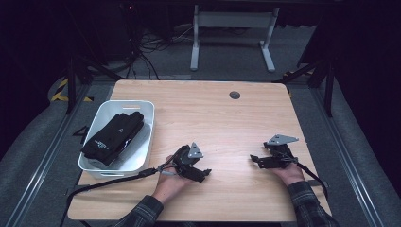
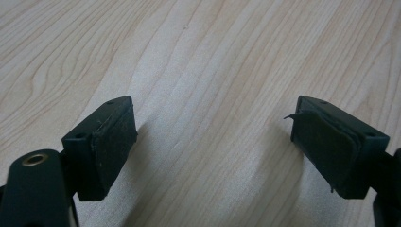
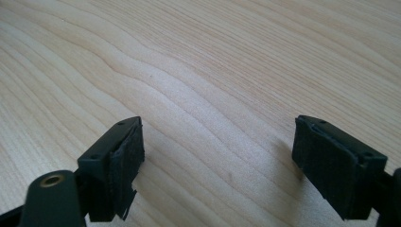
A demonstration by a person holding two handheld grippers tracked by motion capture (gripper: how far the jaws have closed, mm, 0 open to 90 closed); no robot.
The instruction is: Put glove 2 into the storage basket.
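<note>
Seemingly nothing is left out: the folded black fabric items (image 1: 113, 136) lie inside the white plastic basket (image 1: 146, 142) at the light wooden table's (image 1: 227, 118) left edge. Left gripper (image 1: 199, 174) and right gripper (image 1: 257, 161) rest low, jaws spread, pinching nothing.

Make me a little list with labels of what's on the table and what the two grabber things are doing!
table: light wooden top, small dark round hole near its far edge
basket: white, at the table's left side
in the basket: black folded fabric items
left gripper: held low over bare wood, jaws open, nothing between them
right gripper: held low over bare wood, jaws open, nothing between them
pads: the left gripper's pad is peeling at an edge
</note>
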